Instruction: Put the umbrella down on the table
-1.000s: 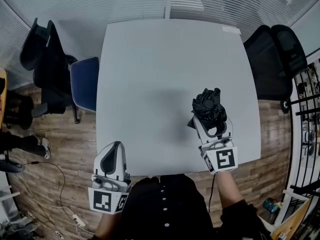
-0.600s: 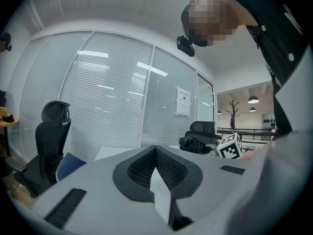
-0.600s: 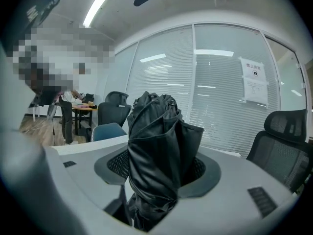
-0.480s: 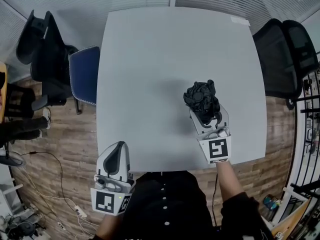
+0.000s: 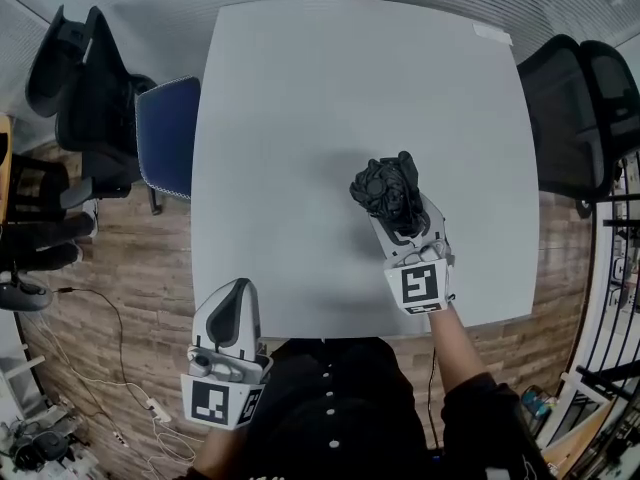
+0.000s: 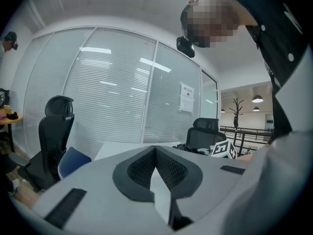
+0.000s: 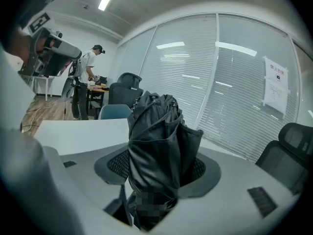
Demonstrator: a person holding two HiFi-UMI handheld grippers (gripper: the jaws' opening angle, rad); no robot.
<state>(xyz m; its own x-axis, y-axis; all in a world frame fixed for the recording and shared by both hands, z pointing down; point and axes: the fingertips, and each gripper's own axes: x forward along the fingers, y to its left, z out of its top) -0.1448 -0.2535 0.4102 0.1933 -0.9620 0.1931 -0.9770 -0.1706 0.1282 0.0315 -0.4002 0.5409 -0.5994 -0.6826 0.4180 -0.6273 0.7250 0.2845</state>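
A folded black umbrella [image 5: 388, 192] stands nearly upright between the jaws of my right gripper [image 5: 402, 220], over the front right part of the white table [image 5: 300, 118]. In the right gripper view the umbrella [image 7: 159, 151] fills the gap and both pads press its sides. I cannot tell whether its lower end touches the tabletop. My left gripper [image 5: 232, 313] hangs at the table's front edge, left of the person's body, with nothing in it. Its pads [image 6: 155, 168] meet at the tips in the left gripper view.
A blue chair [image 5: 165, 153] and a black office chair [image 5: 75, 98] stand left of the table. Another black chair [image 5: 575, 118] is at the right. A paper label [image 5: 490, 34] lies at the far right corner. A person [image 7: 88, 65] stands far off.
My right gripper has come down and slid left toward the table's middle with the umbrella, rolling a little. The left gripper has stayed put.
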